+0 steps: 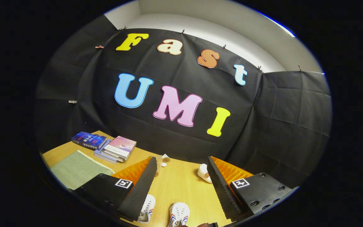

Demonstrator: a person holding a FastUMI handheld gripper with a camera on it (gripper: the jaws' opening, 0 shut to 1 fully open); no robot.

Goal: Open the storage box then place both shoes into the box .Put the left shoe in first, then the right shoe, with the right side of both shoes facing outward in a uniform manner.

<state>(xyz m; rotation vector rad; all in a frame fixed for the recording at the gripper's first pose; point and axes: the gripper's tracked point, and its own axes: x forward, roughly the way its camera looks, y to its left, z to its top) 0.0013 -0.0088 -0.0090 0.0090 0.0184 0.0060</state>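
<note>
Shoes on the table, nothing in a box, so by the look of it this one is right at the start. The gripper point(181, 186) hangs above the wooden table point(181, 186), fingers spread wide apart and holding nothing, bare tabletop showing between them.

Down low between the fingers sit two white shoes. One shoe point(179, 214) lies just inside the gap, its toe pointing up toward the booth wall. The other, striped shoe point(146, 212) is tucked right beside the left finger, partly hidden by it. Which is the left shoe and which the right, I cannot tell from here.

Further out, just beside the right finger, a small white thing point(204, 172) rests on the table; it may be another small shoe or a toy, too small to call. Near the left finger's tip there are a couple of little pale bits point(164, 160), also unclear.

Off beyond the left finger: a stack of books point(116, 148), a blue book point(88, 140) next to it, and a green mat point(79, 168) nearer in.

Storage box? I cannot point to one. So my read: opening the box is yet to come, then the left shoe, then the right. All of the task looks left to do.
</note>
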